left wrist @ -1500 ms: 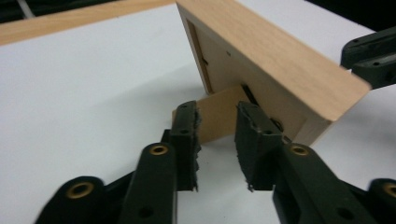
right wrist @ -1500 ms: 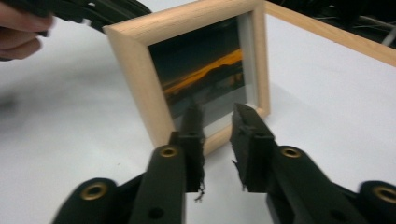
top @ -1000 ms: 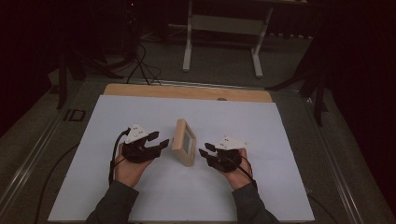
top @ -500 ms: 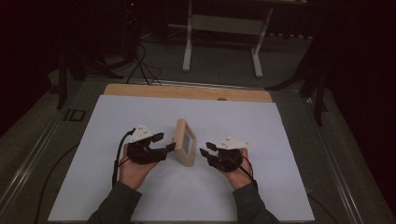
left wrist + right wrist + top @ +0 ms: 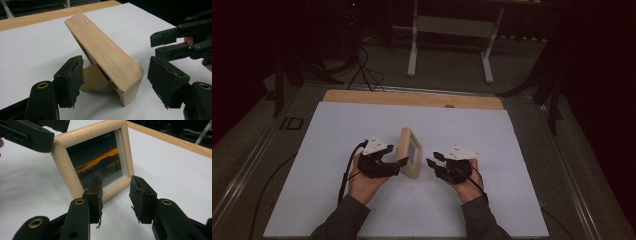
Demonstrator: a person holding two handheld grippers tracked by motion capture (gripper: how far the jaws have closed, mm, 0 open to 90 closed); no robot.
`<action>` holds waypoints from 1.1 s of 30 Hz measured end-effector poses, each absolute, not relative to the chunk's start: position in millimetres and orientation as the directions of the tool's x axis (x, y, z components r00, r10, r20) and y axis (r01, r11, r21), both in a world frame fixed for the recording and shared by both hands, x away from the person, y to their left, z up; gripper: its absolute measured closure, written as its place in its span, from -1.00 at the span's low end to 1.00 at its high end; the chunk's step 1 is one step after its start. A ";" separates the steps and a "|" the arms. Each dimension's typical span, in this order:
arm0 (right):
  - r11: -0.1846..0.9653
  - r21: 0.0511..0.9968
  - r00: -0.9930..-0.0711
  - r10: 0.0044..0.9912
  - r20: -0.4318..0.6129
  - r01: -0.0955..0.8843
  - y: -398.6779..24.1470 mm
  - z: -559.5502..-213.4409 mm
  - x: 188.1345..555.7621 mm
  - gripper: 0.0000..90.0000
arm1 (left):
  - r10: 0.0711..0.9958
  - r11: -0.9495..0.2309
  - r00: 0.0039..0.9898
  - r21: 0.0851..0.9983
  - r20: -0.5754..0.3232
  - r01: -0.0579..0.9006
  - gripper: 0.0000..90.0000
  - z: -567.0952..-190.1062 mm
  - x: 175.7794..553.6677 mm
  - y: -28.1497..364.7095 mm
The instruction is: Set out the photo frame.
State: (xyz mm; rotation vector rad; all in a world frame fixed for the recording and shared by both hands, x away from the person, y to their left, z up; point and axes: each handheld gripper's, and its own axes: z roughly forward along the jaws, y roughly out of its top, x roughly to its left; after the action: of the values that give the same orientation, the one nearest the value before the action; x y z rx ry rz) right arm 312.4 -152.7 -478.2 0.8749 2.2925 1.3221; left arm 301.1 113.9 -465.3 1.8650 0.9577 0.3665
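left tool: the left tool [image 5: 398,164] has just been opening, and its jaws now stand wide on either side of the frame's near end, pads clear of the wood, nothing held
right tool: the right tool [image 5: 431,163] hovers just off the glass side, jaws half open and empty
thing in hand: the wooden picture frame [image 5: 409,152] stands leaning on its back stand [image 5: 93,76], near the middle of the table [image 5: 522,150], between the two tools
step, as I judge it: letting go of the frame so it stands by itself
how to do it well: draw the left tool straight back toward the table's near edge, pads kept wide so neither brushes the wood
watch: the stand is thin; a sideways nudge could tip the frame onto its face
right tool's part: stay close on the glass side, ready to catch a lean
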 end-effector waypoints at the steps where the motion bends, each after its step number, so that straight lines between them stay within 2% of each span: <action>1: 0.372 0.865 -0.747 0.665 0.004 0.336 -152.7 -478.2 312.5 0.38 | 0.749 -0.219 0.645 0.862 -0.151 0.457 -0.35 -465.3 301.1 113.9; 14: 0.363 0.868 -0.740 0.673 0.007 0.338 -154.4 -477.5 313.0 0.28 | 0.753 -0.254 0.642 0.835 -0.146 0.489 -0.31 -479.0 310.9 99.4; 27: 0.357 0.871 -0.737 0.676 0.009 0.338 -156.1 -476.0 313.2 0.24 | 0.757 -0.250 0.635 0.829 -0.155 0.501 -0.11 -482.6 312.5 93.3; 33: 0.355 0.872 -0.738 0.675 0.010 0.337 -156.7 -475.2 313.3 0.23 | 0.761 -0.253 0.631 0.826 -0.152 0.503 -0.09 -481.9 312.1 92.7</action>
State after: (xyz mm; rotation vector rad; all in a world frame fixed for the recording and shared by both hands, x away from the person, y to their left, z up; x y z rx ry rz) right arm 313.3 -156.7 -475.2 0.8903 2.2714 1.3370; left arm 312.1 92.7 -481.9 1.9193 1.0000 0.3473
